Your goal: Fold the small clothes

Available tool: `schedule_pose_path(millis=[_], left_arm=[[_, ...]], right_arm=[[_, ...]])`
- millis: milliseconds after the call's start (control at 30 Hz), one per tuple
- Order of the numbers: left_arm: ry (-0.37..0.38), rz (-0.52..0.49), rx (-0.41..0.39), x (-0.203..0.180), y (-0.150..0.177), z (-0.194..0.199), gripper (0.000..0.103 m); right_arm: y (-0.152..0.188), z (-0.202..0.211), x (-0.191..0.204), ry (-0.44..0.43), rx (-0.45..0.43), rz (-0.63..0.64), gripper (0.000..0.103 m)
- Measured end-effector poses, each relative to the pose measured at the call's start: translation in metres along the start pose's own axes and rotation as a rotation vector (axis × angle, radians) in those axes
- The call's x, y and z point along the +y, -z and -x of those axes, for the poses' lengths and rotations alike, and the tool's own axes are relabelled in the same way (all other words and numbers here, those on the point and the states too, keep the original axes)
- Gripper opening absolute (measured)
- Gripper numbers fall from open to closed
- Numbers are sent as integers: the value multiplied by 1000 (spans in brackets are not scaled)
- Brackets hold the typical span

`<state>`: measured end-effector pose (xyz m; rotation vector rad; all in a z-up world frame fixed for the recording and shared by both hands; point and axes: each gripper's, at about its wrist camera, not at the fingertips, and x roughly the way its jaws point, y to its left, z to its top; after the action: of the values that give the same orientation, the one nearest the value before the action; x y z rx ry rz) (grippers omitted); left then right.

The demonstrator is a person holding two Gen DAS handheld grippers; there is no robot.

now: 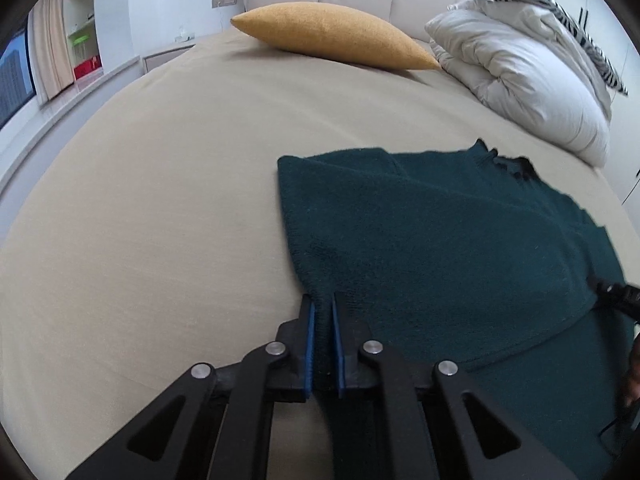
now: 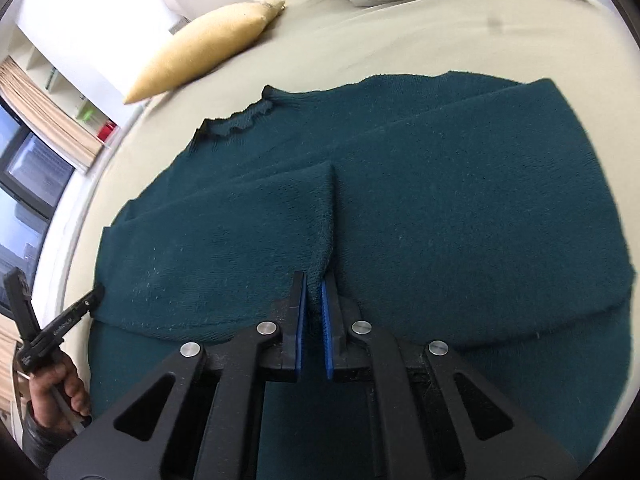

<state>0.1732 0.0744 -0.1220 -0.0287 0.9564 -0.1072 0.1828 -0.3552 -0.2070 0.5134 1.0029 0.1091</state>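
A dark green knit sweater [image 1: 440, 236] lies on the beige bed, its sleeves folded in over the body; it also shows in the right wrist view [image 2: 420, 208]. My left gripper [image 1: 322, 304] is shut on the sweater's lower left corner, with fabric pinched between the blue pads. My right gripper [image 2: 314, 280] is shut on the hem of the sweater near a folded sleeve's edge. The left gripper also shows at the left edge of the right wrist view [image 2: 94, 294], and the right gripper's tip at the right edge of the left wrist view [image 1: 600, 284].
A mustard yellow pillow [image 1: 336, 40] lies at the head of the bed [image 1: 140, 220]. A bundled white duvet [image 1: 528, 80] with a zebra-print pillow [image 1: 540, 0] sits at the back right. A window and shelves are off the bed's left side.
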Motion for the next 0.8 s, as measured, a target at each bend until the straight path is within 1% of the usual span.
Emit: schedule_pose_path(millis=[33, 67, 100, 133, 167, 200, 267, 333, 367, 400, 433, 467, 500, 533, 567, 600, 633, 700, 767, 800], left_arm=[[5, 8, -4, 1, -1, 0, 13], [19, 24, -7, 4, -2, 3, 16], [29, 49, -10, 8, -2, 8, 25], [19, 58, -12, 11, -2, 12, 32], [-1, 68, -21, 14, -1, 19, 41], [-14, 73, -38, 15, 0, 28, 42], [-25, 71, -68, 19, 7, 50, 45], [-9, 87, -86, 25, 18, 74, 52], [7, 92, -92, 26, 24, 83, 60], [22, 94, -98, 28, 33, 94, 68], [34, 96, -98, 29, 44, 107, 72], [47, 101, -98, 30, 53, 115, 77], [73, 106, -94, 30, 64, 124, 79], [107, 110, -86, 31, 75, 132, 79], [136, 121, -77, 32, 86, 140, 79], [180, 141, -56, 35, 102, 148, 79], [201, 151, -36, 36, 113, 152, 79], [220, 161, 7, 38, 138, 160, 79], [225, 181, 35, 41, 154, 164, 79], [243, 204, 65, 45, 167, 166, 79]], right_arm=[[-1, -1, -6, -24, 1, -29, 4], [-2, 1, -11, -46, 5, -56, 5], [-1, 6, -14, -62, 9, -73, 7], [0, 11, -16, -68, 11, -86, 9], [2, 19, -18, -62, 7, -104, 10], [4, 25, -19, -52, 2, -112, 13], [12, 52, -23, -21, -28, -117, 14], [23, 76, -29, -6, -59, -116, 16], [31, 89, -33, -5, -74, -118, 19], [40, 104, -37, -7, -91, -121, 23], [50, 119, -42, -10, -106, -124, 38], [63, 134, -47, -7, -128, -131, 57], [74, 147, -51, -6, -150, -139, 71], [87, 162, -54, -9, -178, -144, 73], [99, 173, -56, -13, -195, -141, 74], [114, 186, -57, -24, -198, -126, 74], [124, 193, -58, -36, -191, -115, 74], [144, 207, -59, -76, -184, -95, 74], [161, 218, -59, -93, -170, -66, 74], [169, 223, -62, -104, -156, -52, 74]])
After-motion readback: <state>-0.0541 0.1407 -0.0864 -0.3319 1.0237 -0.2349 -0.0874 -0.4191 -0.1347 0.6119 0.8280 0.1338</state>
